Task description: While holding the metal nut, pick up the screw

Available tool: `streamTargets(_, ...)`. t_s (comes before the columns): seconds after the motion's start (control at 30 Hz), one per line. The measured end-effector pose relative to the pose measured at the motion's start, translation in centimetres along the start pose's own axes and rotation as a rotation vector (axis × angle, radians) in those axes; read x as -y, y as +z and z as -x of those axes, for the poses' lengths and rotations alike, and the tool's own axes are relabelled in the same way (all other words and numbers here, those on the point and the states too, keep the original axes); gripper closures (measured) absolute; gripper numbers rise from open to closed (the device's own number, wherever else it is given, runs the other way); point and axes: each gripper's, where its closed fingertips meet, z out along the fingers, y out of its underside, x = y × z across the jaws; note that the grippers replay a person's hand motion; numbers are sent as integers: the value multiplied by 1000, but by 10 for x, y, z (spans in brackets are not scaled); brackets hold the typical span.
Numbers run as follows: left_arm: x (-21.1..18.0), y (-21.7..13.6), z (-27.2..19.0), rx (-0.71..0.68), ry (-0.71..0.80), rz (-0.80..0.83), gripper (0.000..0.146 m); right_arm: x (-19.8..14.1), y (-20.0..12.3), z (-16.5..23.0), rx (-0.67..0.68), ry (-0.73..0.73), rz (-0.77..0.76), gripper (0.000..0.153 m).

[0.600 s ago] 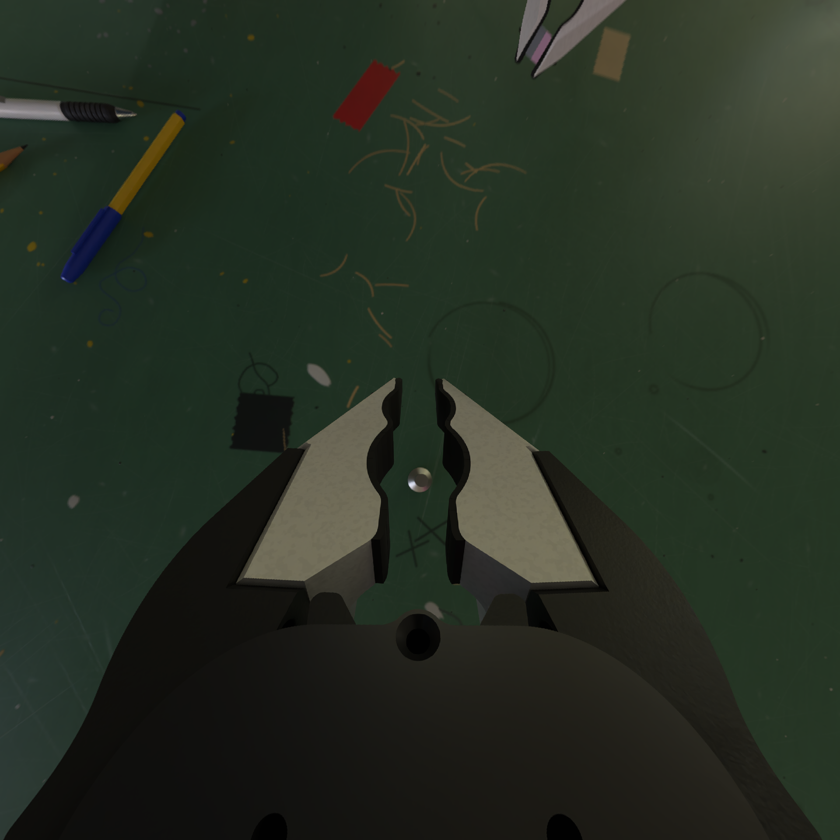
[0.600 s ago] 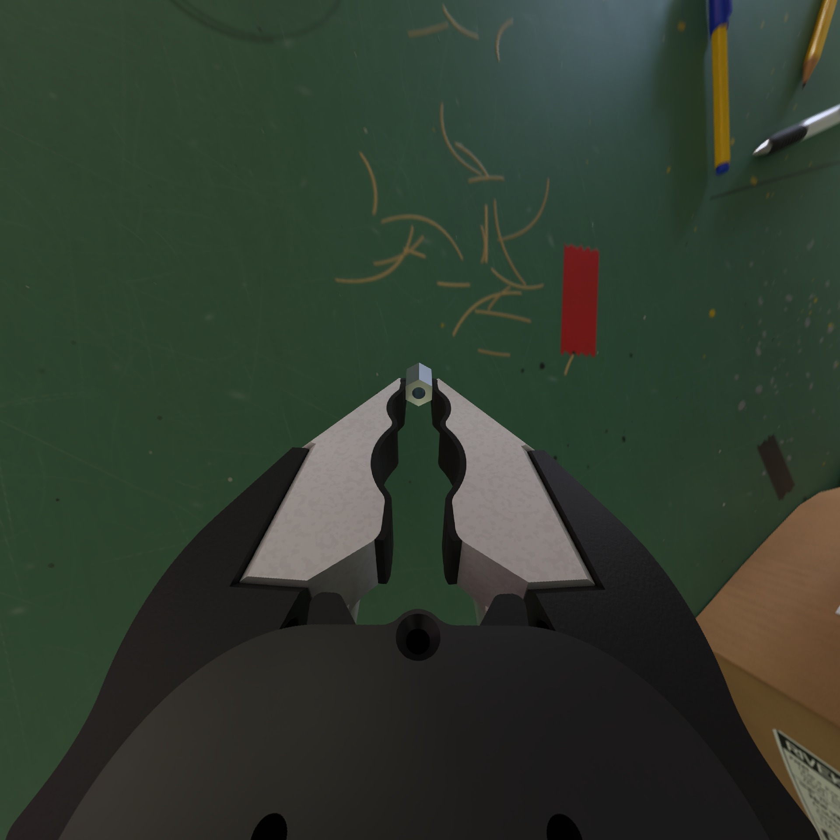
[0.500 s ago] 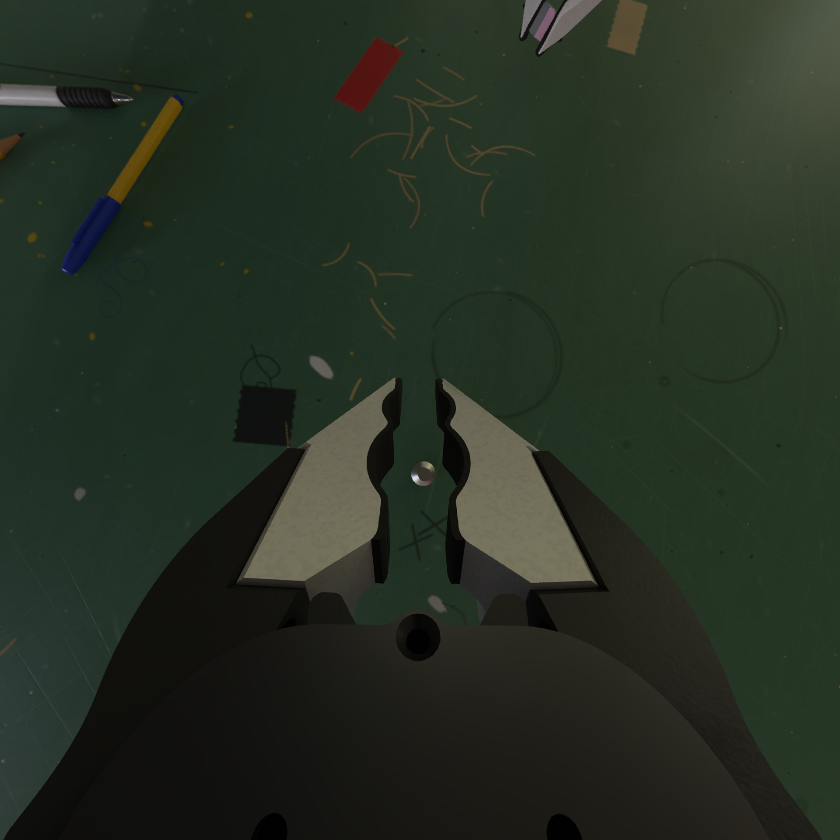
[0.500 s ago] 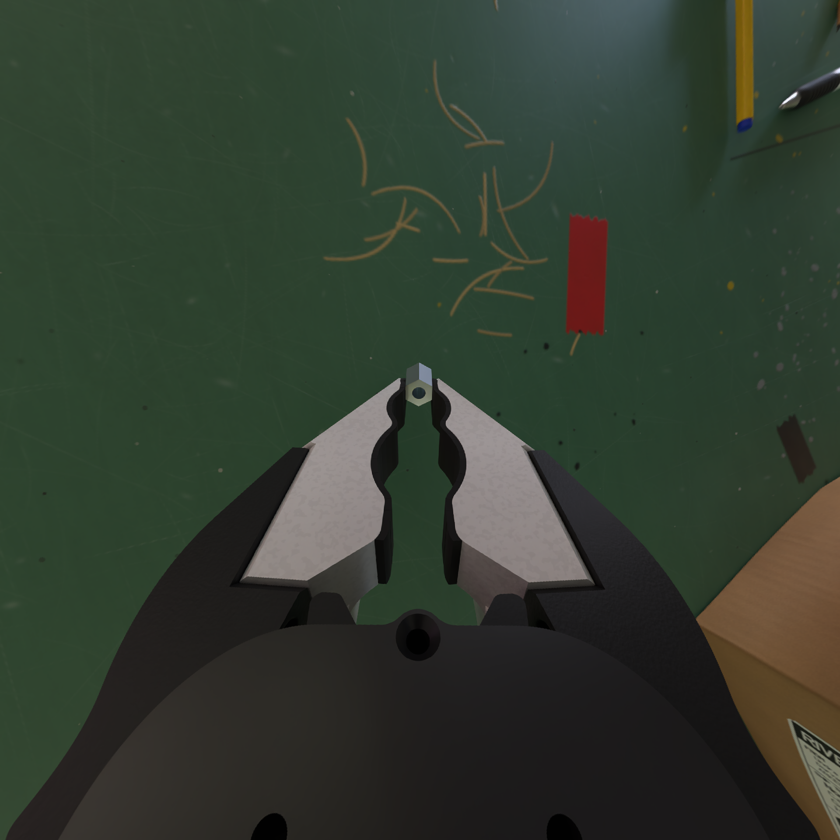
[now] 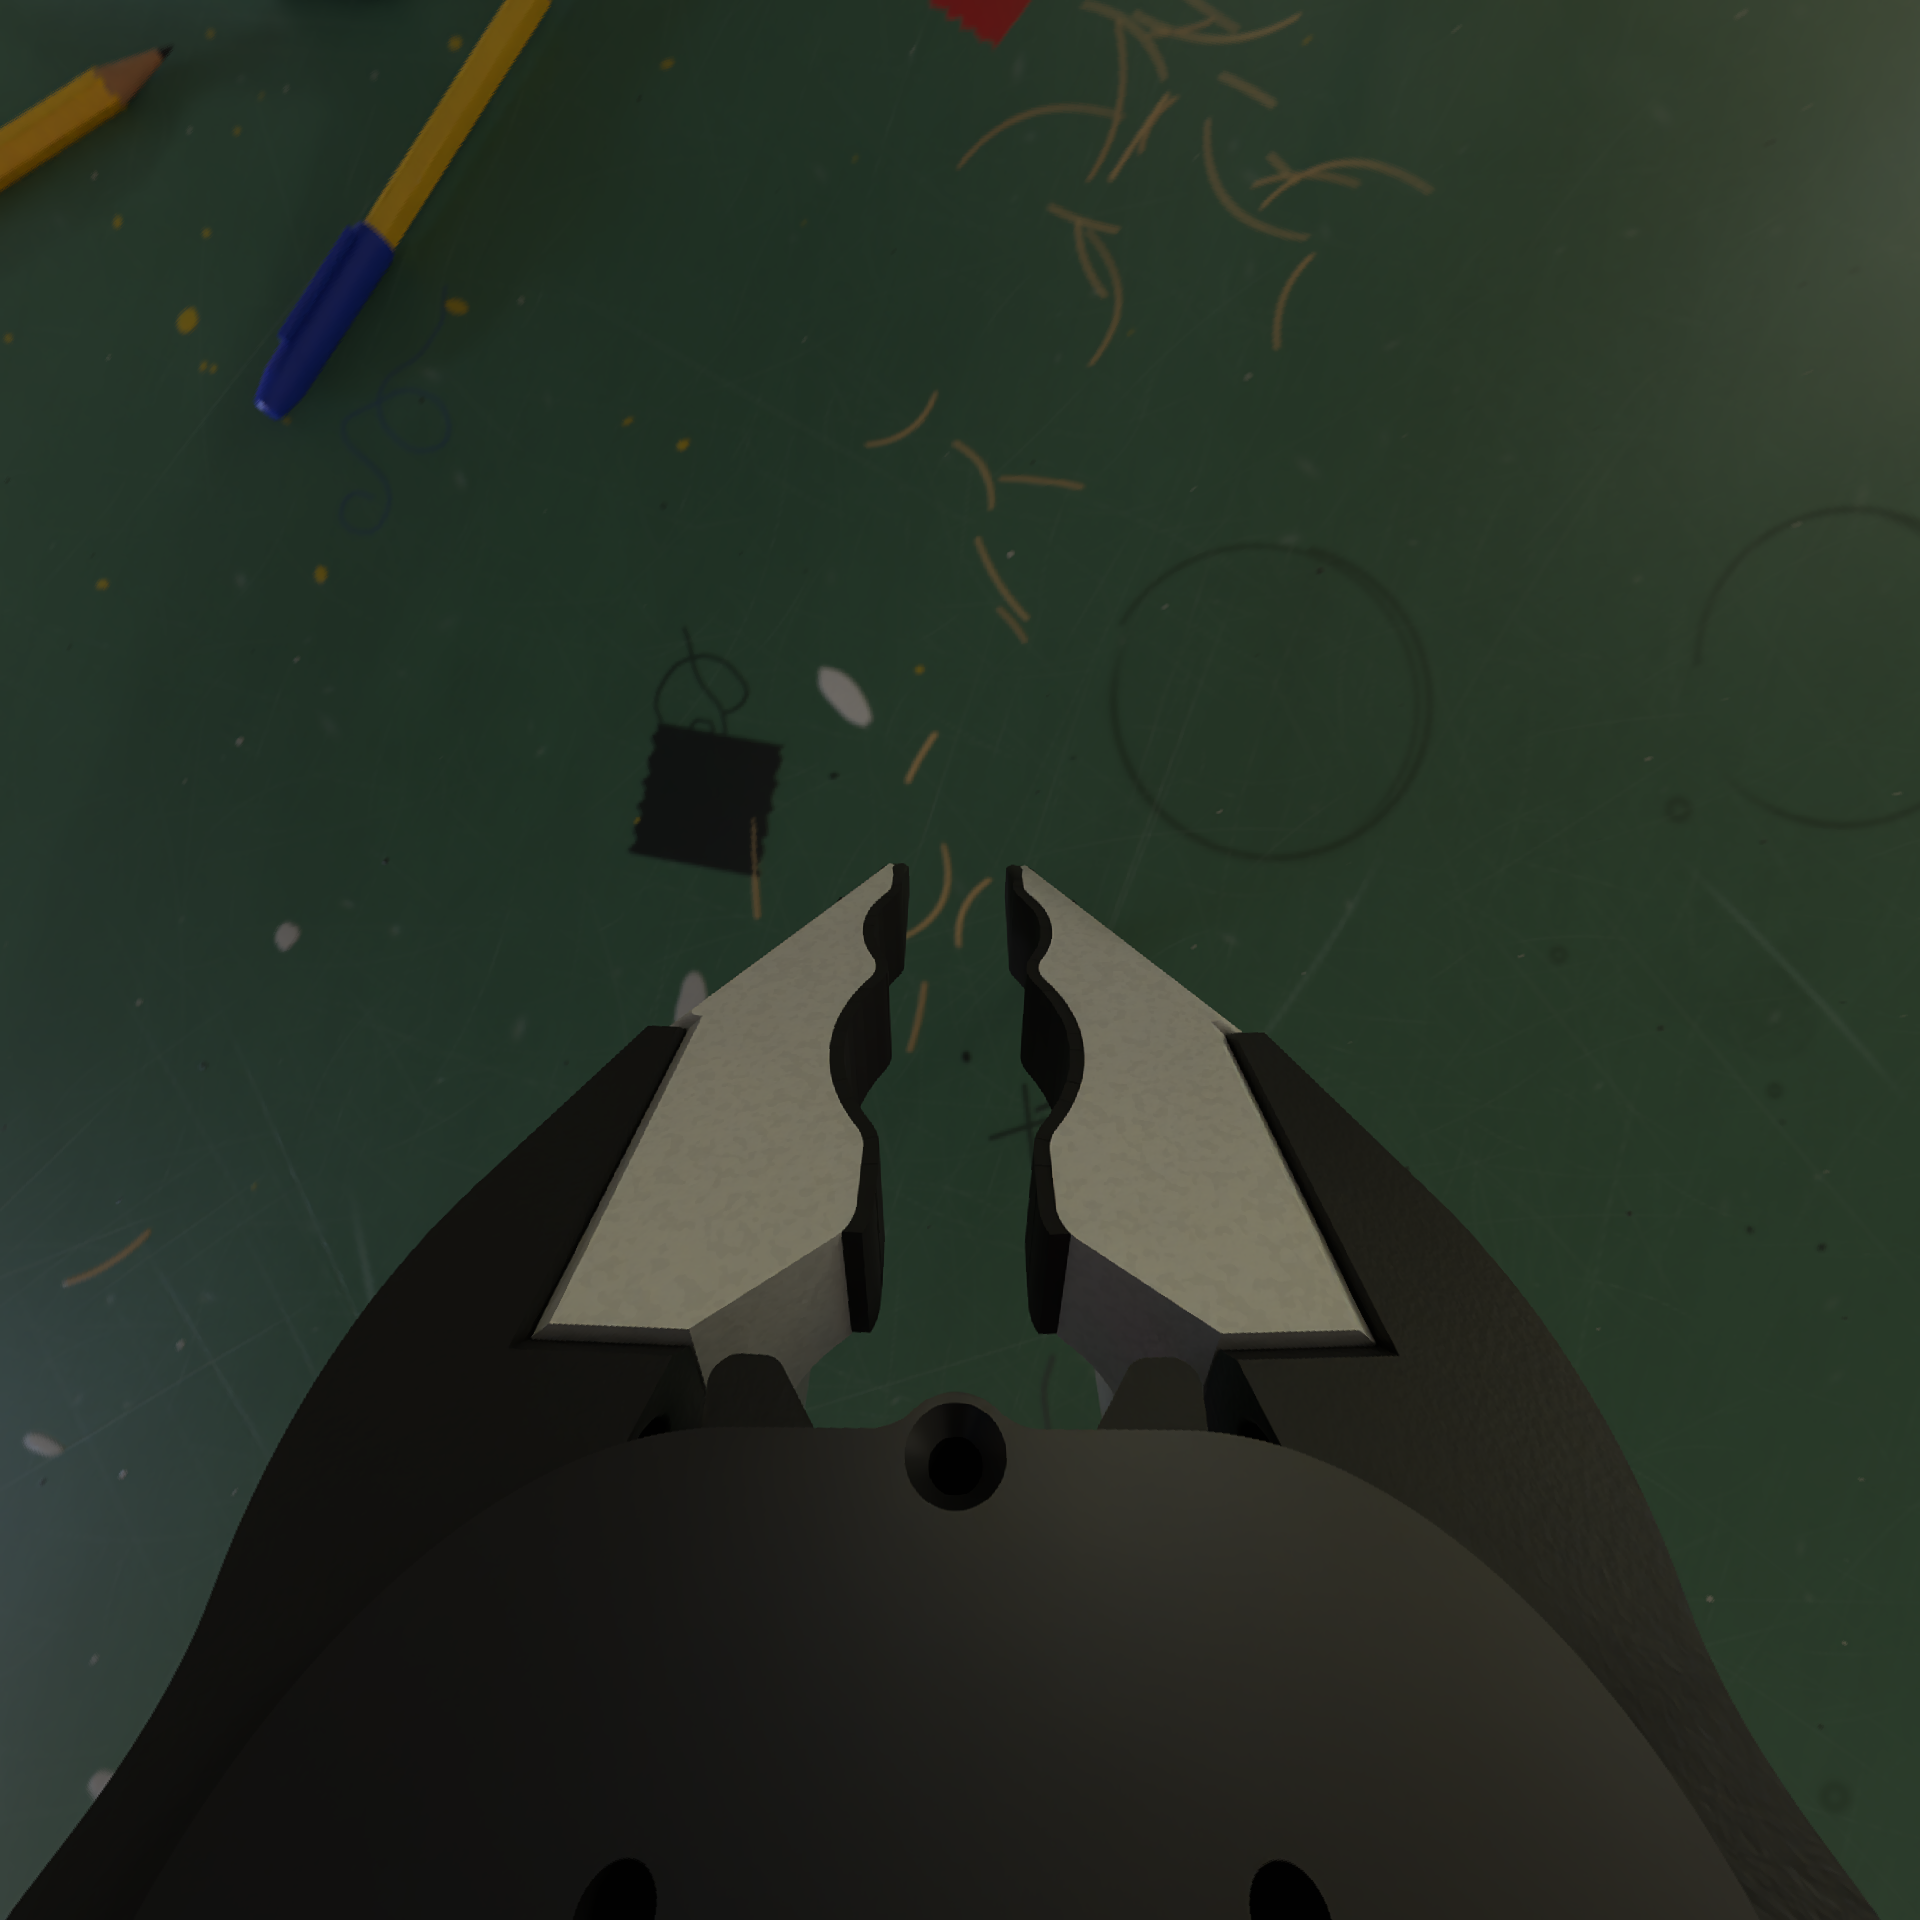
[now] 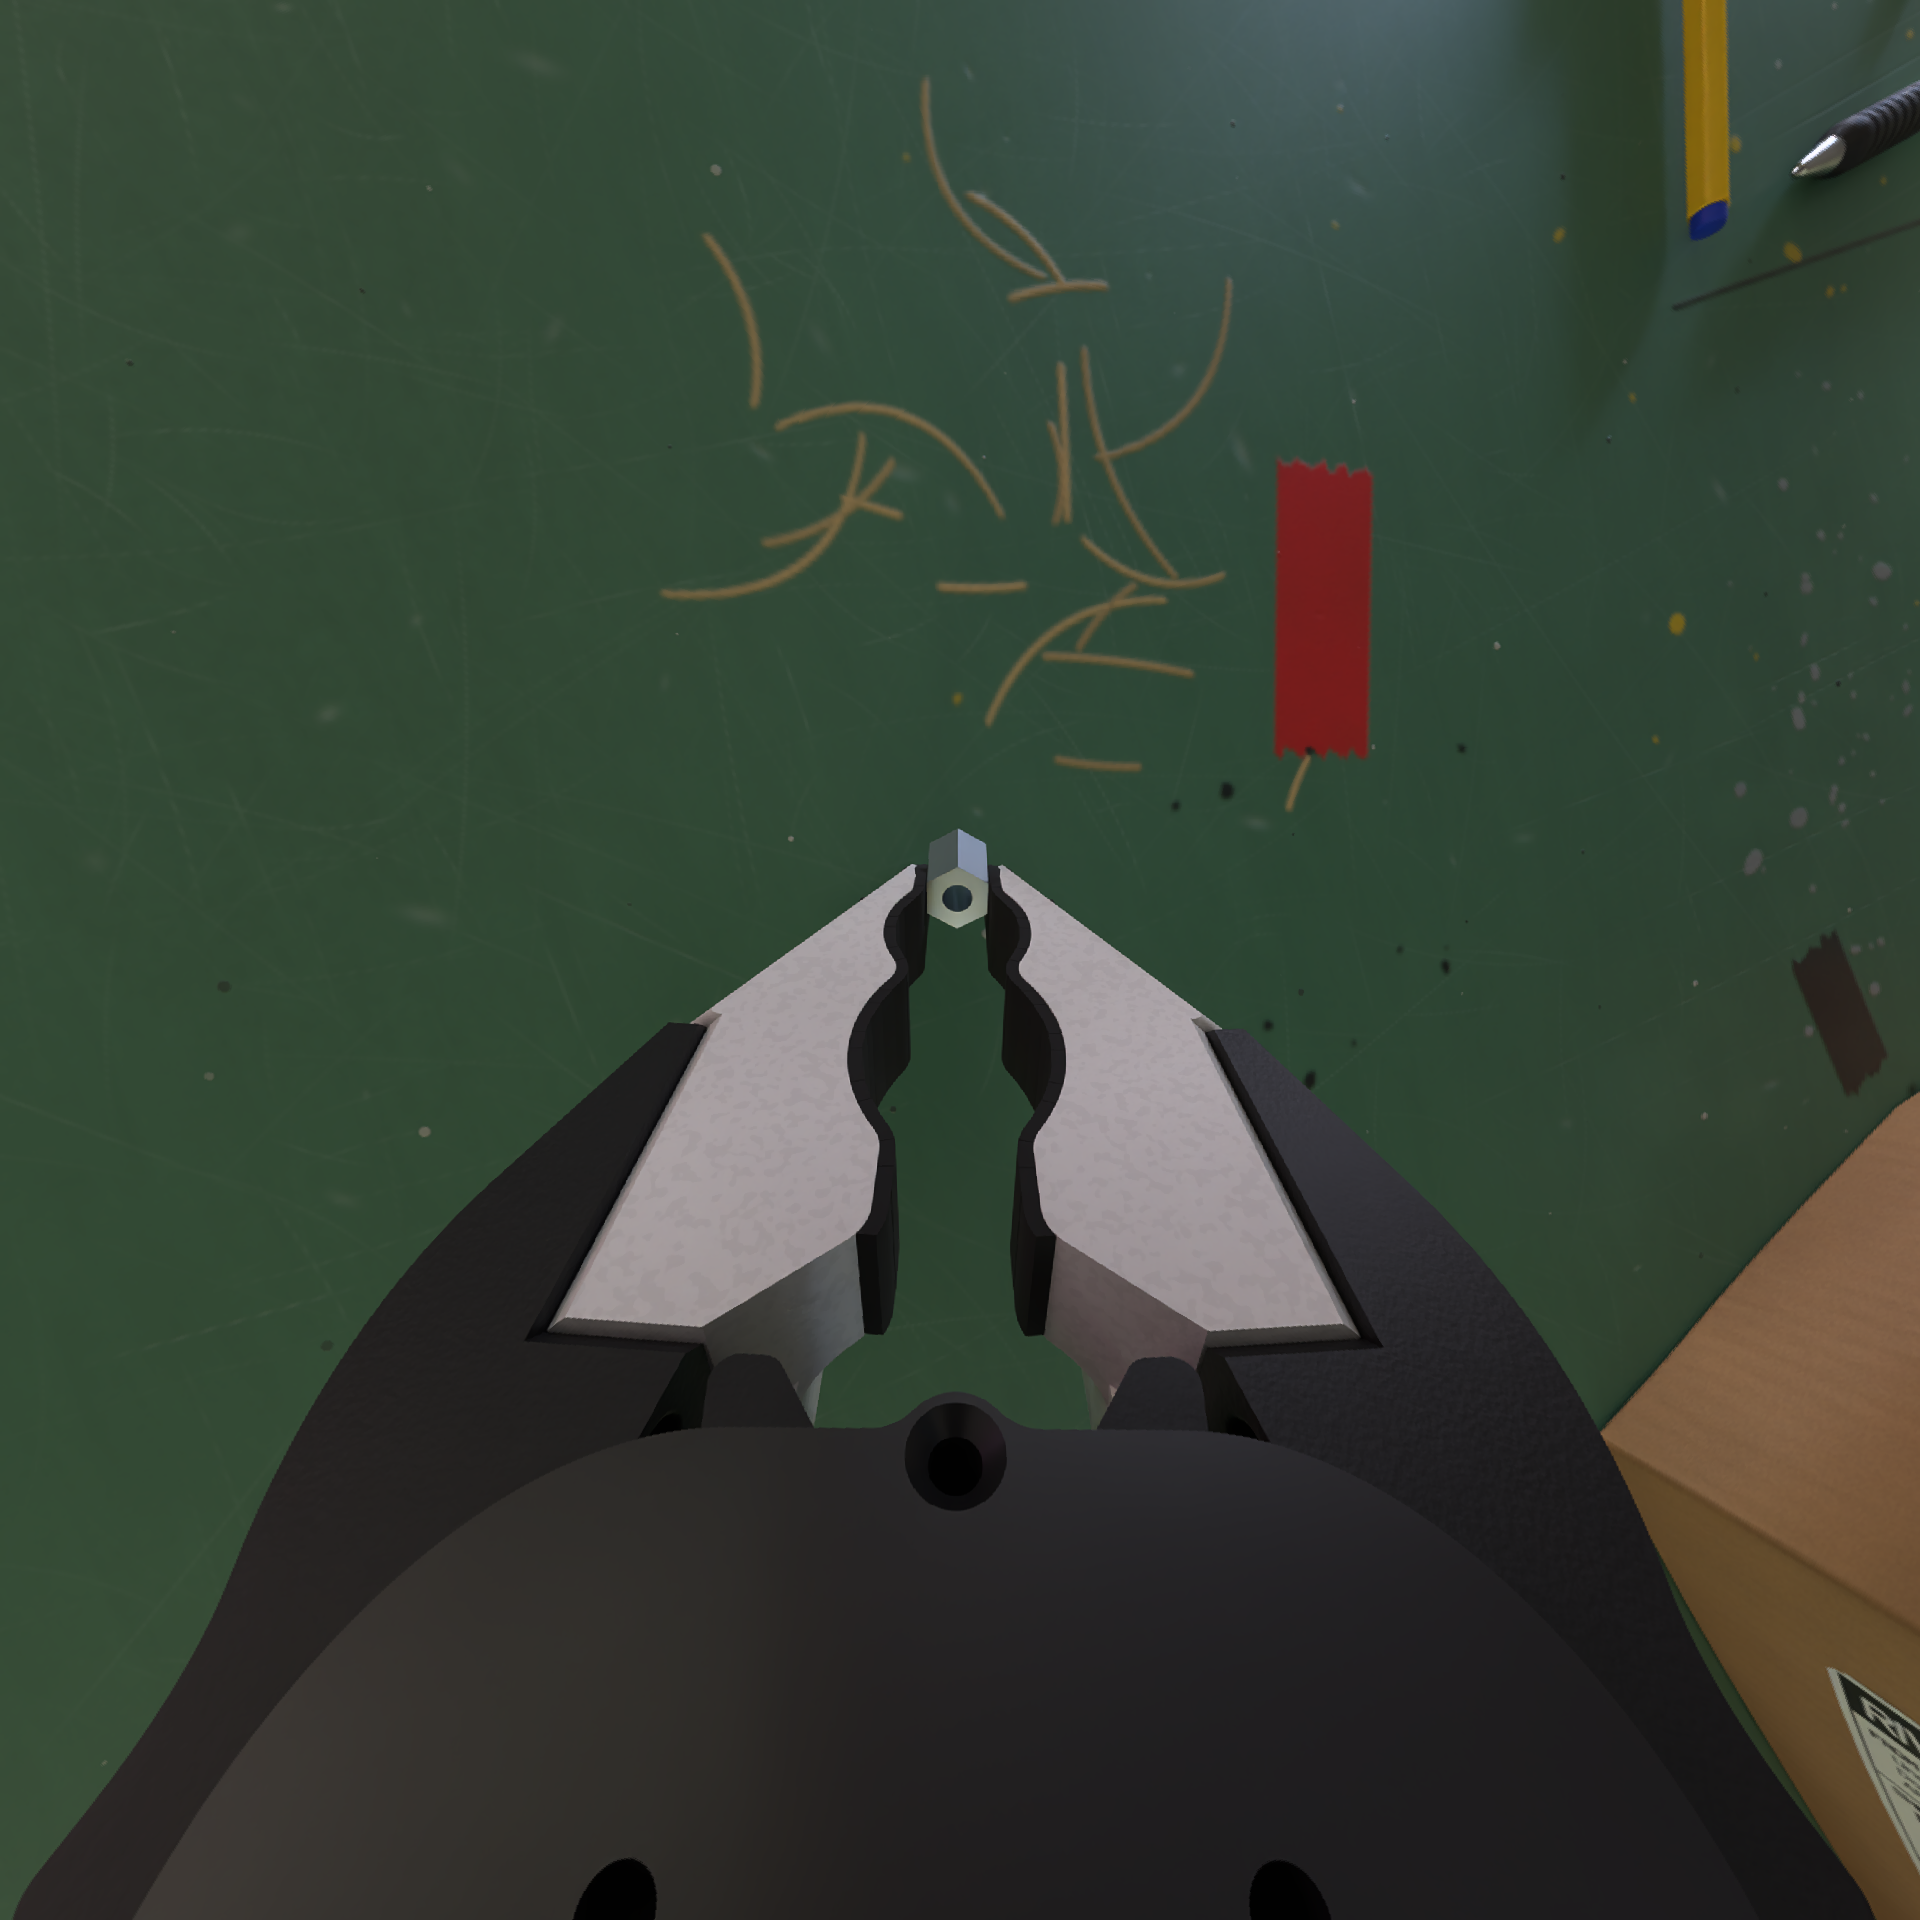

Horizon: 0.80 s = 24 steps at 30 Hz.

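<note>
While right claw (image 6: 957,883) pinches metal nut (image 6: 957,891) at its tips above green worktop (image 6: 364,520), left claw (image 5: 957,883) hangs narrowly parted and empty, screw gone from between its fingers since half a second ago, so pickup likely needs re-aiming.

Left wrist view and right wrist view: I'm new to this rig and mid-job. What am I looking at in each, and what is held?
Each picture comes from a camera on one two-finger gripper, looking forward along its fingers at a green mat.

Left wrist view: the left gripper is open, with nothing between its fingers. On the mat lie a pencil, a blue and yellow pen and a black tape patch. No screw shows here.

Right wrist view: the right gripper pinches the small metal nut at its fingertips. Beyond lie tan shavings and a red tape strip; a cardboard box sits at the lower right.
</note>
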Motion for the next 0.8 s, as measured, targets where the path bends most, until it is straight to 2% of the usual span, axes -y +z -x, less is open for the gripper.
streamTargets(0.27,-7,10,14,30,-16,17,128,4,-9,-6,10,55,-102,143)
streamTargets(0.47,12,36,16,47,69,-35,131,8,-17,-19,-31,104,-184,143)
streamTargets(0.63,10,63,26,69,184,90,132,12,-20,-20,-40,106,-236,143)
streamTargets(0.8,17,73,25,47,209,74,134,14,-24,-23,-47,106,-277,143)
